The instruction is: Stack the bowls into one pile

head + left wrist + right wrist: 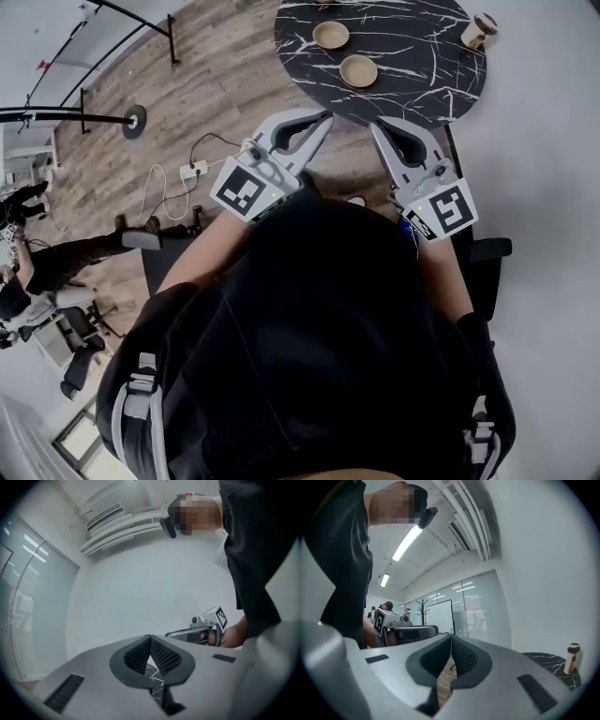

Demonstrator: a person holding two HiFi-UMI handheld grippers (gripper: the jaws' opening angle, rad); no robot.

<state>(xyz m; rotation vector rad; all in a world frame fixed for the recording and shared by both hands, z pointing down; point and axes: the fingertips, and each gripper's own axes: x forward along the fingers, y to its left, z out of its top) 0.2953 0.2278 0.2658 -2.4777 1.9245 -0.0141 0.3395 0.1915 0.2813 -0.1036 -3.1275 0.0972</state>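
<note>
Two tan bowls stand apart on the round black marble table (422, 89): one farther back (331, 35), one nearer (358, 70). Both are empty. My left gripper (325, 116) is held level just short of the table's near edge, its jaws closed tip to tip with nothing between them. Beside it my right gripper (376, 124) is likewise shut and empty. In the left gripper view the pads (161, 656) meet at the tips of the left gripper (150, 638), and the right gripper (206, 626) shows beyond. In the right gripper view the right gripper (451, 637) is closed, and the left gripper (401, 627) shows at left.
A small tan bottle with a dark cap (479, 30) (572, 658) stands at the table's right rim. On the wood floor to the left lie a power strip with cables (194, 170) and a black stand base (134, 121). An office chair (80, 323) and a person (37, 262) are at far left.
</note>
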